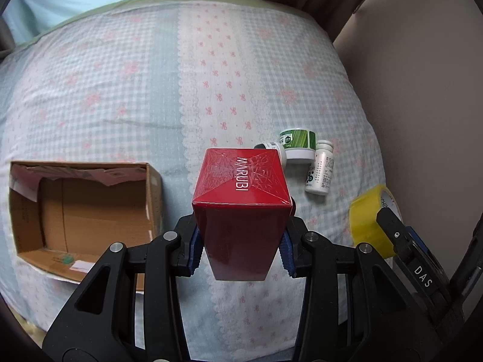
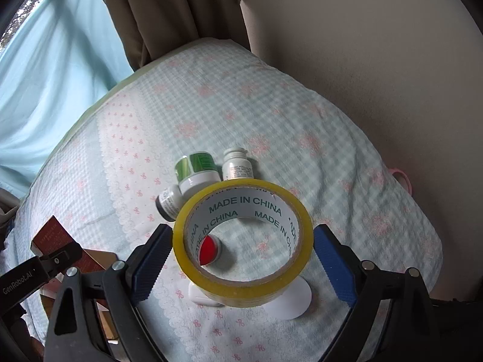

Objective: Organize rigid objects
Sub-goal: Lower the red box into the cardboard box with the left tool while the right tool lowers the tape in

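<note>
My left gripper (image 1: 240, 249) is shut on a red MARUBI box (image 1: 241, 199), held above the bed. An open cardboard box (image 1: 81, 211) lies to its left. My right gripper (image 2: 241, 259) is shut on a yellow tape roll (image 2: 243, 250), also seen in the left wrist view (image 1: 371, 217). A green-labelled jar (image 2: 197, 172), a white bottle (image 2: 237, 166) and a small dark-capped bottle (image 2: 169, 202) lie together on the bed beyond the tape. A red-topped cap (image 2: 209, 249) shows through the roll. The red box also shows at the left in the right wrist view (image 2: 57, 238).
A checked bedspread (image 1: 120, 96) covers the bed. A beige wall (image 2: 362, 60) bounds the right side, brown curtains (image 2: 169, 6) hang at the back. White flat objects (image 2: 289, 301) lie under the tape roll. A pink item (image 2: 403, 178) sits at the bed's right edge.
</note>
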`<move>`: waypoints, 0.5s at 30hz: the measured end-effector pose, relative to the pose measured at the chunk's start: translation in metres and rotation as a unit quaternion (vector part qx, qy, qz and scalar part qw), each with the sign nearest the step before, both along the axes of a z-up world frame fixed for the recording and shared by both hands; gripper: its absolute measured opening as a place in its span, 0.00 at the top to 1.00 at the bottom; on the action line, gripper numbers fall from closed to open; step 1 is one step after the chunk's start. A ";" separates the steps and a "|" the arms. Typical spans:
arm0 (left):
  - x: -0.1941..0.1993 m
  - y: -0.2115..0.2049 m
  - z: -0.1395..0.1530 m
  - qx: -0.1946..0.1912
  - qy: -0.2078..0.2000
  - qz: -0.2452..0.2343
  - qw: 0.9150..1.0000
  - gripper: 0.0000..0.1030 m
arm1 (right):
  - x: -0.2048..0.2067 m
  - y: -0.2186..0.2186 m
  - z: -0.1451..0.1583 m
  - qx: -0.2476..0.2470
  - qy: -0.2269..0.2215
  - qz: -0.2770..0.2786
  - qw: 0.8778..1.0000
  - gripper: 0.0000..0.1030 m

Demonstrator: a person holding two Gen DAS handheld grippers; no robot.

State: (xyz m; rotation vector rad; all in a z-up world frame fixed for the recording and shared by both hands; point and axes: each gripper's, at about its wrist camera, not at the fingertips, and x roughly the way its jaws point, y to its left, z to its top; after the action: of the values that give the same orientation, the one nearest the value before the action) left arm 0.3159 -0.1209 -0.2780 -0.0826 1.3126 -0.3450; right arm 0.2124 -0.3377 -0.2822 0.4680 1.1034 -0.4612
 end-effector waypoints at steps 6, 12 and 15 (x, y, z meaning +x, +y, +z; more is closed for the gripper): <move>-0.008 0.087 0.068 -0.008 -0.046 -0.007 0.999 0.64 | -0.006 0.057 0.075 -0.001 -0.040 0.032 0.999 0.11; -0.005 0.187 0.098 -0.005 -0.068 0.005 0.998 0.64 | -0.001 0.139 0.121 0.022 -0.063 0.065 0.996 0.11; -0.004 0.235 0.095 -0.004 -0.064 0.017 0.998 0.64 | 0.006 0.179 0.125 0.041 -0.070 0.076 0.994 0.11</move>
State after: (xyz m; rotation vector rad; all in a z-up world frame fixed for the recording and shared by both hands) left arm 0.3123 0.1140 -0.1833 -0.0881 1.1827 -0.3210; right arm 0.2186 -0.1589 -0.1570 0.4761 1.0165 -0.2459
